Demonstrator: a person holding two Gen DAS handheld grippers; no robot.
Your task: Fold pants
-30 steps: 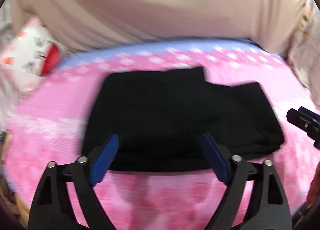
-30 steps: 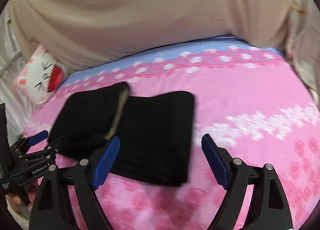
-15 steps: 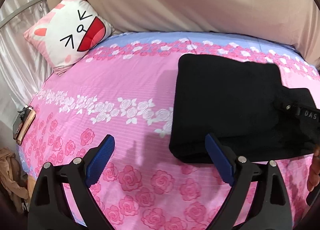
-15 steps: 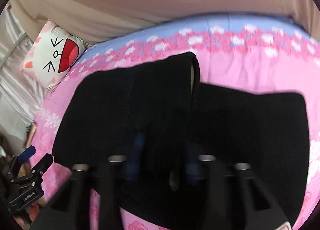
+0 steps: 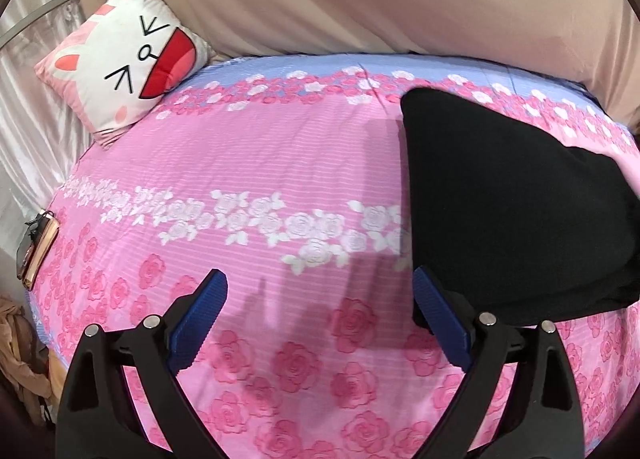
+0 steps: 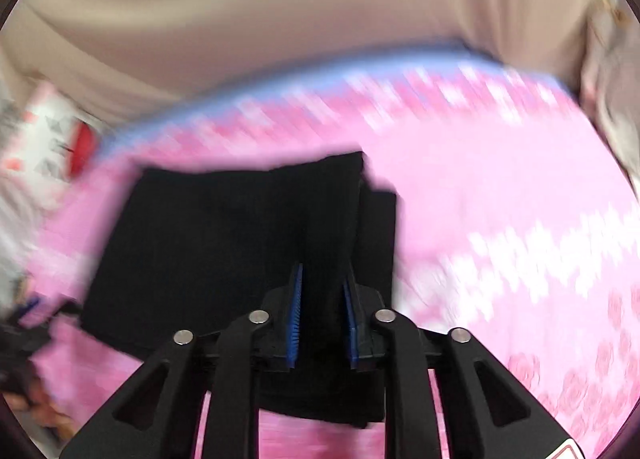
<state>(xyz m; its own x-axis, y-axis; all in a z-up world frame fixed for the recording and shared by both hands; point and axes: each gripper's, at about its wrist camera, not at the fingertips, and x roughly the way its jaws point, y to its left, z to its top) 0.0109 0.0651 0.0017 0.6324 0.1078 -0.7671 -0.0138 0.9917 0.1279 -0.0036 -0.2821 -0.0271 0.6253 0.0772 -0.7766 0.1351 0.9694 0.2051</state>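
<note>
- Nearest me, the right hand-held gripper [image 6: 320, 311] is clenched on a thick fold at the near edge of the black pants [image 6: 240, 227], blue pads pressing the cloth from both sides.
- Beside it, the left hand-held gripper [image 5: 320, 323] hangs released over bare bed sheet [image 5: 240, 163], its jaws opening with nothing between them; its right finger sits just beside the bundle's near left corner.
- Farther out, the pants [image 5: 520, 211] lie folded on the bed, off to the left gripper's right, long axis running away toward the far edge.
- So the right hand has them; the left would need to shift rightward to help.
- At the back, a cat-face pillow [image 5: 128, 63].
</note>
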